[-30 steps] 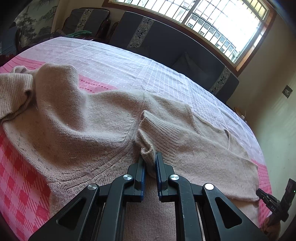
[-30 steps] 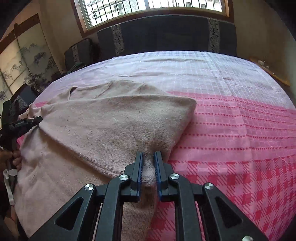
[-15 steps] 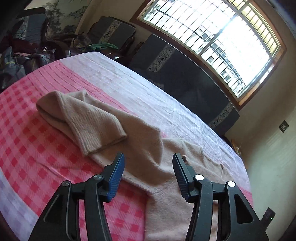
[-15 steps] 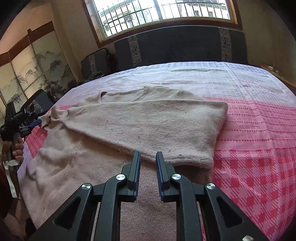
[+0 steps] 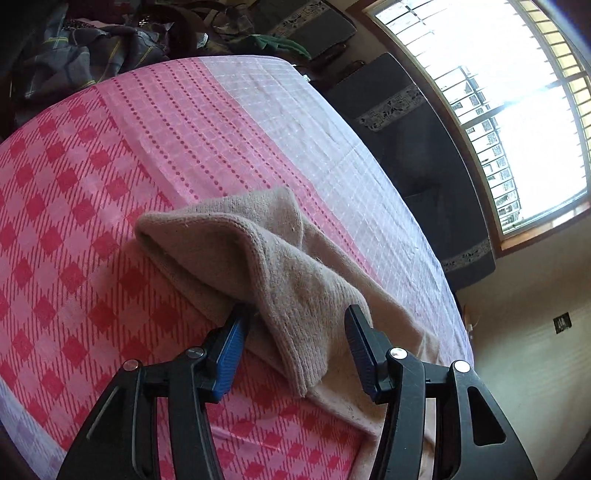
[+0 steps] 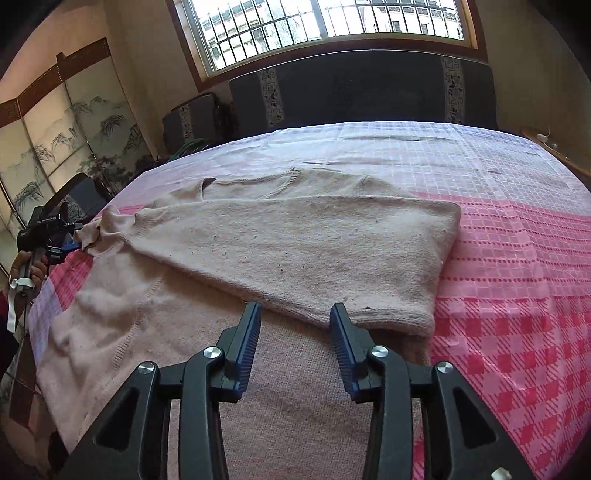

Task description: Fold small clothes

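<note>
A beige knit sweater [image 6: 295,243] lies on the pink checked bedspread [image 6: 517,295], its right sleeve folded across the body. My right gripper [image 6: 295,314] is open and empty, just above the folded sleeve's cuff edge. In the left wrist view the other sleeve [image 5: 266,266] lies doubled back on itself. My left gripper [image 5: 295,317] is open, its jaws either side of that sleeve's cuff, not closed on it. The left gripper also shows at the far left of the right wrist view [image 6: 55,236], at the sleeve's end.
A dark sofa [image 6: 362,92] and a window [image 6: 332,22] stand behind the bed. A painted folding screen [image 6: 55,147] is at the left. A heap of dark clothes [image 5: 92,55] lies beyond the bed's left edge. Bedspread to the right is bare.
Both grippers have let go of the sweater and opened. The right sleeve now lies flat across the body. The left gripper has moved left to the other sleeve's cuff.
</note>
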Motion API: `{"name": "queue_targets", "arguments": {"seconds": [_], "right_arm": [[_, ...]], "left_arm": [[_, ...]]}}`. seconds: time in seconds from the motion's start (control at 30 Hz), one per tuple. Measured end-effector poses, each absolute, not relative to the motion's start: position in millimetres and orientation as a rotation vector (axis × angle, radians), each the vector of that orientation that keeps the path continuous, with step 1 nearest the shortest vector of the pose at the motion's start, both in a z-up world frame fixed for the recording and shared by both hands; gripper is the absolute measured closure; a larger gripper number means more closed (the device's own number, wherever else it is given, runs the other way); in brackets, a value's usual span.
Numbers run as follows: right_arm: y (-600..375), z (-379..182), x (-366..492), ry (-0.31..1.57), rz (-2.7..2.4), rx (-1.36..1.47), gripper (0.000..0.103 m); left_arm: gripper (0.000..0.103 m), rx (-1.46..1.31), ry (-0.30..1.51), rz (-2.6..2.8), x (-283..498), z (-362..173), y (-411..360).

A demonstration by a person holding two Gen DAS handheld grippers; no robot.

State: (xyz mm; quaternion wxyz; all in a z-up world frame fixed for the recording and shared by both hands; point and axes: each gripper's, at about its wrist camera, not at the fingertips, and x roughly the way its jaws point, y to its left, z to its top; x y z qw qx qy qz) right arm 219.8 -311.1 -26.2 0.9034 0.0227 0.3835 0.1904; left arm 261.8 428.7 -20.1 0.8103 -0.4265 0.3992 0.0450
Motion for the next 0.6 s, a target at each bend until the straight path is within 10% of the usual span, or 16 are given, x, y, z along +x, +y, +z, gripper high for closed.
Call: {"name": "queue_targets", "arguments": {"seconds": [0.03,0.1,0.6], "right_arm": [[-311,-26,220,0.794,0.397,0.047,0.064],[-311,-27,221,0.799,0.397,0.049,0.063],[-337,-17,214,0.717,0.431,0.229,0.058]], "left_arm": [[0.050,-0.902,0.824,0.097,263,-18,426],[0.098,-0.831,0.827,0.116,268,-10,417],[0.097,-0.922,0.647,-0.628,313,96,79]]}}
